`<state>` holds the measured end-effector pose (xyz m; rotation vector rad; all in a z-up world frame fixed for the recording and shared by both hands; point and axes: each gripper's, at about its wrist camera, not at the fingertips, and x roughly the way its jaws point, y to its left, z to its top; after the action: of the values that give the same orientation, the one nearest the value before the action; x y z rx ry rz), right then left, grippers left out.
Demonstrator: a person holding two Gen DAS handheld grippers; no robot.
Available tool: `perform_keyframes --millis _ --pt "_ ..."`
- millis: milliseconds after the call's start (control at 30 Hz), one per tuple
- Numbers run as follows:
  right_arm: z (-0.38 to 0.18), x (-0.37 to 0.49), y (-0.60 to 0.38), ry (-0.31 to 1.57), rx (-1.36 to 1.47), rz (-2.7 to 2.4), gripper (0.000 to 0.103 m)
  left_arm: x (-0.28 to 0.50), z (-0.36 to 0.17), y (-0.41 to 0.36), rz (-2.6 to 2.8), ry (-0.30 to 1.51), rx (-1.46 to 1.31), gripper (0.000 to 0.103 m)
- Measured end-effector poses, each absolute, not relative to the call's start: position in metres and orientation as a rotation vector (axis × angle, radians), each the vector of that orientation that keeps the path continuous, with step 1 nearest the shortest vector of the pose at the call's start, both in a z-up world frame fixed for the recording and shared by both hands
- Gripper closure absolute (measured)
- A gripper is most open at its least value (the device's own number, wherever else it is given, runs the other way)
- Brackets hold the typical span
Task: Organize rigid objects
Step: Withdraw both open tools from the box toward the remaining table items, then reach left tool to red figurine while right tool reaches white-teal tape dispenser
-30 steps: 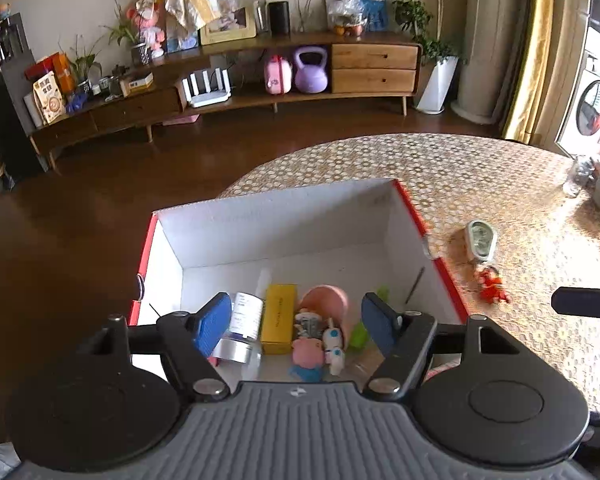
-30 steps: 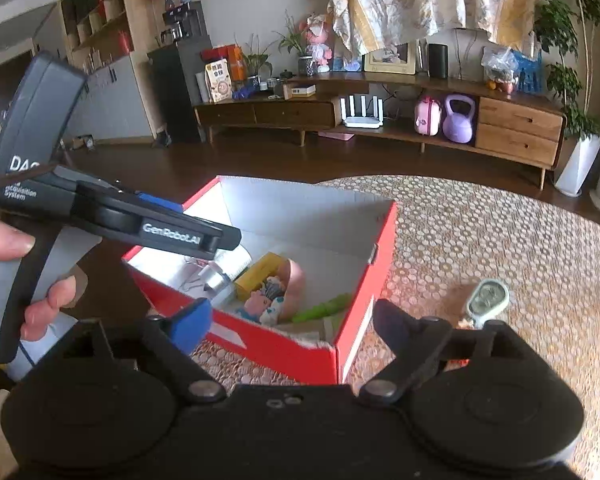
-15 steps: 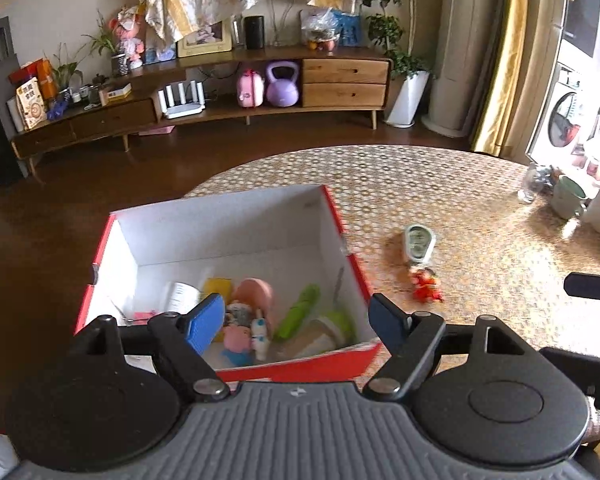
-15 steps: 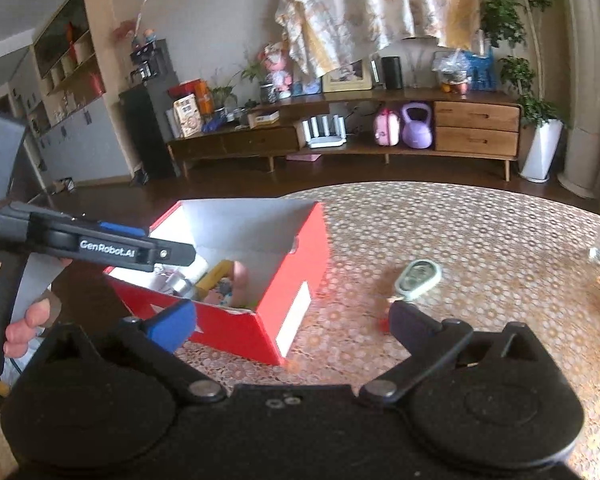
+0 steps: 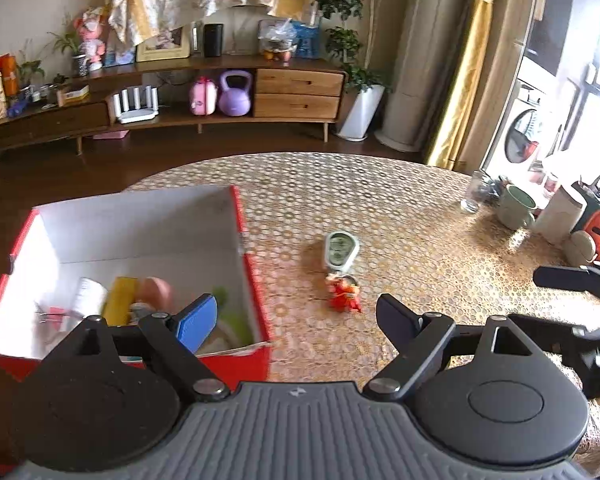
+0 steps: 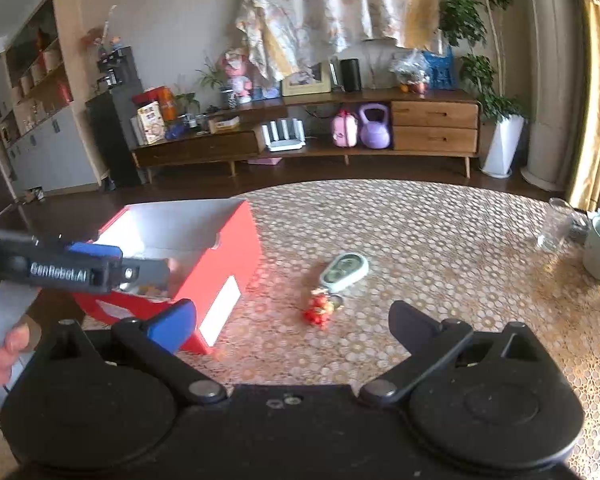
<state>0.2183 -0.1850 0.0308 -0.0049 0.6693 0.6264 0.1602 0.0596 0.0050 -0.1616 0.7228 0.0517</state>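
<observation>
Box shifted left; contents left-view only.

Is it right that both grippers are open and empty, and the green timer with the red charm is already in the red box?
Not quite. The timer and red charm lie on the table, outside the box, as the left wrist view shows. Both grippers, left and right, are open and empty.

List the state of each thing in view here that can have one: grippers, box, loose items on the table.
left gripper: open, holding nothing.
right gripper: open, holding nothing.
red box: open-topped, upright on the table, several items inside.
green oval device: lying flat on the table, outside the box.
red figurine: on the table beside the device, outside the box.
green mug: upright.
glass: upright.
</observation>
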Motion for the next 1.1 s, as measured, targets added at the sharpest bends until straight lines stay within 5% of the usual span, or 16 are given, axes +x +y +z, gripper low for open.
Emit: perform_keyframes --millis 1100 --pt "-0.060 0.407 -0.105 0.909 -0.189 0.632 0.001 0.269 -0.123 -0.029 0.057 0.726 -0.117 0.015"
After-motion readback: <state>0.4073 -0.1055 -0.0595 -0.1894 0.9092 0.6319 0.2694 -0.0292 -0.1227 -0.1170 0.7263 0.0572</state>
